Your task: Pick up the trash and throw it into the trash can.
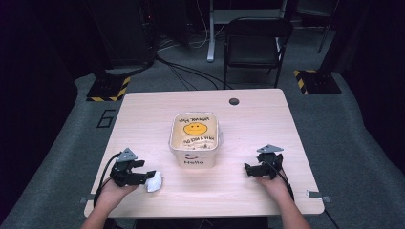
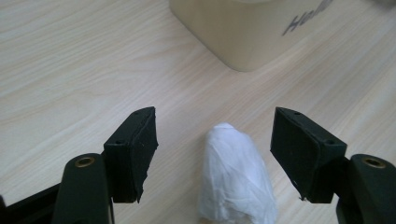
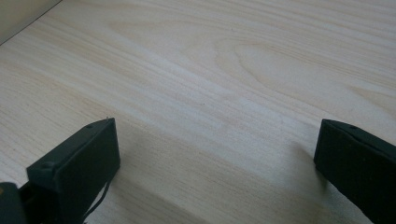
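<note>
left tool (image 2: 214, 154) jaws apart, right tool (image 3: 217, 168) wide

Table (image 1: 248, 124): pale wood-grain top, smooth, matt w/ a soft sheen. White wad (image 2: 236, 175): thin crinkled paper or tissue, matt, creased all over. Bin (image 1: 176, 143): cream plastic, smooth, slightly glossy walls, printed lettering and a smiley. Left gripper (image 2: 214, 156) and right gripper (image 3: 217, 163): black plastic bodies, matt; pads look like dull rubber or foam, w/ brass-coloured screw inserts on the left one.
</note>
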`<state>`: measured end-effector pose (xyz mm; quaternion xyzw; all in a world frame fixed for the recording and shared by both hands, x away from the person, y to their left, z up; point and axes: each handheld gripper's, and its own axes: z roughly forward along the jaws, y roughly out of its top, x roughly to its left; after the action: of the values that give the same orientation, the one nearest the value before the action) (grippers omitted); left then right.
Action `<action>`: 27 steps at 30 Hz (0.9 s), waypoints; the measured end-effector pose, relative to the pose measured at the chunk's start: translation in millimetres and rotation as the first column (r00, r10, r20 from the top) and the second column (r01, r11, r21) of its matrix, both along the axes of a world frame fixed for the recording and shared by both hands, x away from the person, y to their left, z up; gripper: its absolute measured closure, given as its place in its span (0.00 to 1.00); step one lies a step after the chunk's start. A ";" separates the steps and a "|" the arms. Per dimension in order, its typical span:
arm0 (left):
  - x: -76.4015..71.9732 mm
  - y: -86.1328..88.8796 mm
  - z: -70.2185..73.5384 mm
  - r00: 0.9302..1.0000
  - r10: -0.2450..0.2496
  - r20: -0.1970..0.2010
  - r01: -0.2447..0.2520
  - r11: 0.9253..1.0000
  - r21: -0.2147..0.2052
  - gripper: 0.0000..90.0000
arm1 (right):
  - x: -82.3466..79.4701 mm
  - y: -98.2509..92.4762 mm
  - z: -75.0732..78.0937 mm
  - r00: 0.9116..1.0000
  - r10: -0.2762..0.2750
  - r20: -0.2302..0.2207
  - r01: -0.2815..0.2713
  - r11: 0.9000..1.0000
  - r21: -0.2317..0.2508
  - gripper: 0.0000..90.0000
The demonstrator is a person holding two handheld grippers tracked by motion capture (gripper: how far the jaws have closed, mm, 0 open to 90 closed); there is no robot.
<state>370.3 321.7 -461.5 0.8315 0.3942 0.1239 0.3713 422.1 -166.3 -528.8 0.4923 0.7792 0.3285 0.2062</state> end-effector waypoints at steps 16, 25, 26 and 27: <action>-5.0 -13.3 -14.6 0.999 -0.038 -0.021 0.039 0.998 0.042 0.38 | 0.0 0.0 0.0 1.000 0.000 0.000 0.000 1.000 0.000 0.00; -6.8 -15.0 -23.9 0.998 -0.041 -0.040 0.044 0.997 0.070 0.42 | 0.3 0.0 0.0 1.000 0.004 0.001 -0.003 1.000 -0.001 0.00; -7.1 -15.1 -24.8 0.998 -0.041 -0.041 0.044 0.996 0.075 0.42 | 0.2 0.0 0.0 1.000 0.004 0.001 -0.004 1.000 -0.001 0.00; -7.1 -15.1 -24.8 0.998 -0.041 -0.041 0.044 0.996 0.075 0.43 | 0.2 0.0 0.0 1.000 0.004 0.001 -0.004 1.000 -0.001 0.00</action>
<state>363.2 306.5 -486.2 0.8555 0.3787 0.1147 0.3341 422.3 -166.3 -528.8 0.4907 0.7801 0.3288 0.2061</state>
